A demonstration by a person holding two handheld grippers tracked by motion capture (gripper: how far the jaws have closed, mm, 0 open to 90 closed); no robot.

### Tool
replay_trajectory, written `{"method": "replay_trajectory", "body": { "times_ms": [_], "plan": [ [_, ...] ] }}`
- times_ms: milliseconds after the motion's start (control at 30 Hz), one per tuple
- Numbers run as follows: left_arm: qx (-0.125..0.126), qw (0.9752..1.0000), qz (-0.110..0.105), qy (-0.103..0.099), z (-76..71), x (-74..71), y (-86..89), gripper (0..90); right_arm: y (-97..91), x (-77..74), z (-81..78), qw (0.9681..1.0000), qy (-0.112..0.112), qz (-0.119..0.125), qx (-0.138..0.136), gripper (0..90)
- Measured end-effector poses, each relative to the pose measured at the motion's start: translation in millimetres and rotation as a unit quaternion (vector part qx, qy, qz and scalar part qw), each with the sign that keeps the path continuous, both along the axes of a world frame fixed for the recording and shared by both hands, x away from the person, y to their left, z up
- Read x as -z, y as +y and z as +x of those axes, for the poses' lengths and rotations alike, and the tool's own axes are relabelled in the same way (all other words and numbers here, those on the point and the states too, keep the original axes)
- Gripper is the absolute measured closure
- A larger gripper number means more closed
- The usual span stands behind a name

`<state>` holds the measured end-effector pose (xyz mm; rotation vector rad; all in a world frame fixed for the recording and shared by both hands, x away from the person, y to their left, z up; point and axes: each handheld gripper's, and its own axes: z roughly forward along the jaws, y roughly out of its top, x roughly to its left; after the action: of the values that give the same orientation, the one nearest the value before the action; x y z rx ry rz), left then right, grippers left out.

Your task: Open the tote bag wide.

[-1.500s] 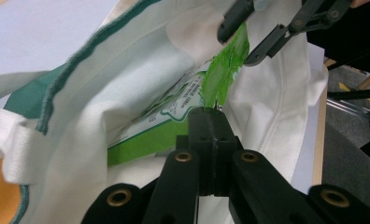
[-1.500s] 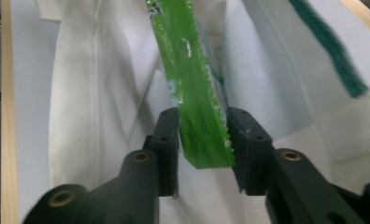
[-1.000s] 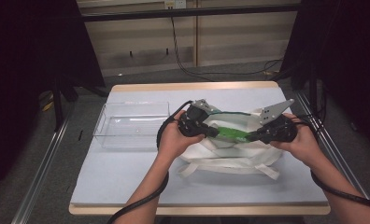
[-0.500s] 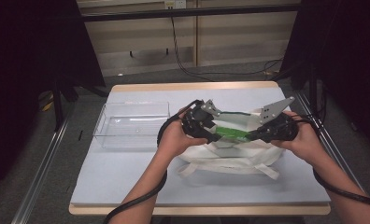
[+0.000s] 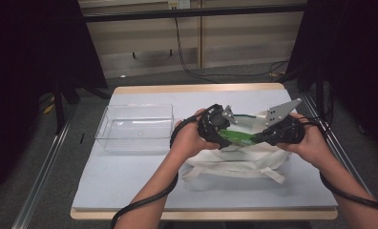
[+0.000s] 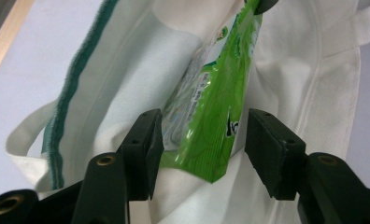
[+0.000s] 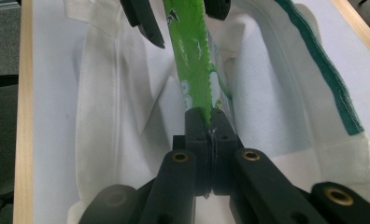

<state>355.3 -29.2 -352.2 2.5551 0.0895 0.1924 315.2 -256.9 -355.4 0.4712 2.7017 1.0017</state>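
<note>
One table (image 5: 130,186) is carrying two containers: a white cloth bag (image 5: 235,164) lying open toward the right, with one green packet (image 5: 236,137) hanging over its mouth, and a clear plastic bin (image 5: 135,128) sitting empty well to the left with bare tabletop lying around it. The right gripper (image 7: 210,122) is pinching one end of the packet with its jaws pressed together. The left gripper (image 6: 202,140), whose jaws have just been opening, is standing about half open with the packet's other end lying loose between its pads.
</note>
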Motion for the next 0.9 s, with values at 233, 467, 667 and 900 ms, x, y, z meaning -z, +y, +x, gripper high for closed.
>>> {"method": "replay_trajectory", "body": {
  "times_ms": [233, 467, 667, 900],
  "plan": [
    [0.013, 0.9998, 0.011, -0.010, 0.4, 5.3, -5.4, 56.4, 3.4, -2.5, 0.1, 1.0000, -0.001, 0.001, -0.002, 88.6],
    [0.027, 0.9990, 0.034, -0.010, -0.6, 11.0, -9.6, 67.4, 5.9, -4.4, 0.7, 0.9999, -0.007, 0.014, -0.001, 88.5],
    [0.030, 0.9990, 0.033, -0.009, -0.3, 11.7, -8.2, 71.9, 3.3, -5.4, 0.7, 0.9993, -0.002, 0.034, 0.013, 77.8],
    [0.019, 0.9997, 0.016, -0.005, 4.1, 7.2, 0.6, 72.7, -8.3, -3.7, -0.1, 0.9966, -0.004, 0.065, 0.051, 55.3]
  ]
}}
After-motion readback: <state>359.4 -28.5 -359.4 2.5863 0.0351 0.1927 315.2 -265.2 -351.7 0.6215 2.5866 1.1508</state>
